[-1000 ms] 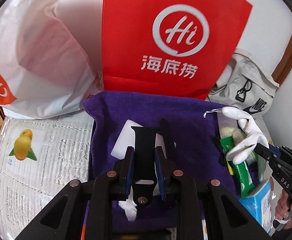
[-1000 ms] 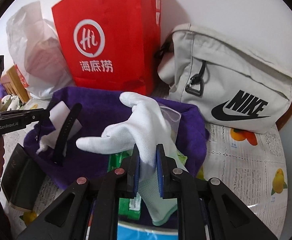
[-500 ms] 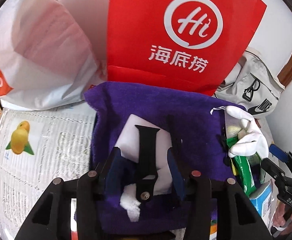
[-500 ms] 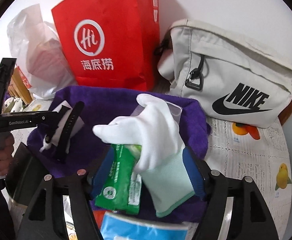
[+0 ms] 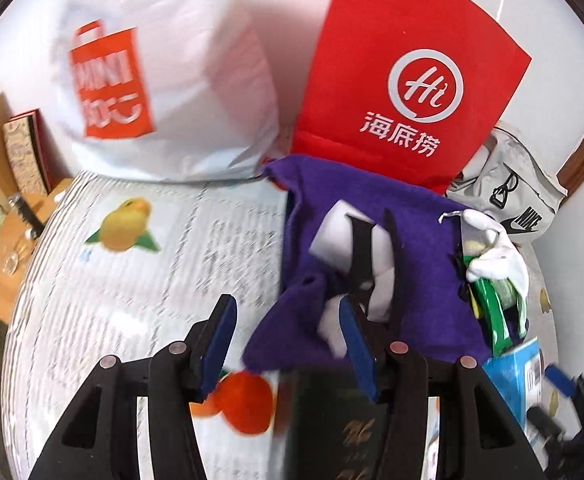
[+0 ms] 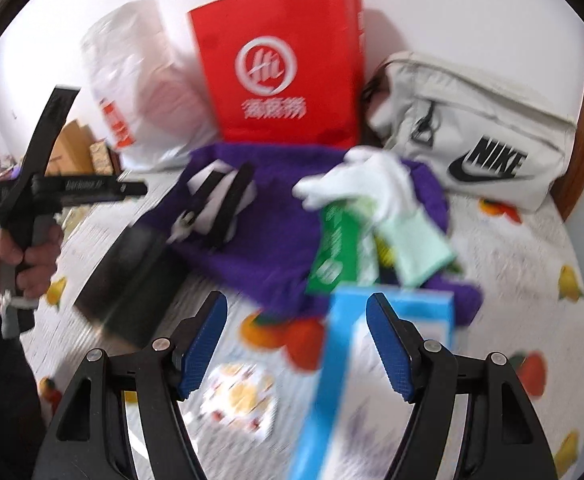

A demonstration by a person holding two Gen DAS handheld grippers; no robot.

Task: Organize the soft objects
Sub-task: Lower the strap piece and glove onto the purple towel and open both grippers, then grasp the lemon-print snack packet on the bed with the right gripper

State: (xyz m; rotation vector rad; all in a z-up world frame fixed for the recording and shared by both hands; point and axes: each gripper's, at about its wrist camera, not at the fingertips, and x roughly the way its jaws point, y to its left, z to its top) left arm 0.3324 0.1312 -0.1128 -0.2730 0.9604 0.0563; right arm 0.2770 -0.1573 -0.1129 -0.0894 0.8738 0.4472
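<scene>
Two grippers, both empty. Left gripper [image 5: 287,330] has its jaws spread wide with nothing between the pads; right gripper [image 6: 296,332] is the same, spread and holding nothing.

Task items sit on the purple cloth [image 5: 416,216], which lies on the printed table cover [image 5: 131,280] and works as the collection spot. On its left half: a black strap [image 5: 362,248] lying across a white pad [image 5: 334,228]. On its right half: a white glove [image 6: 376,184] draped over a green packet [image 6: 338,248], with the mint cuff pointing toward the near side. My read is that the soft stuff is being gathered on the cloth so it can be bundled or moved as one.

A blue box [image 6: 368,344] lies at the near right edge of the cloth, and a dark booklet [image 6: 131,280] at the near left edge, touching or slightly under it; I can't tell which. Red paper bag [image 6: 275,68], white plastic bag [image 5: 163,80] and grey Nike bag [image 6: 476,136] stand along the far wall.

Pose: the left unit is low over the near left corner of the cloth, its right pad just over the strap end and its left pad over the bare table cover. In the right view the left unit is held upright in the person's fist at the far left. The right unit sits back on the near side, pads either side of the box top. Both views are motion-blurred.
</scene>
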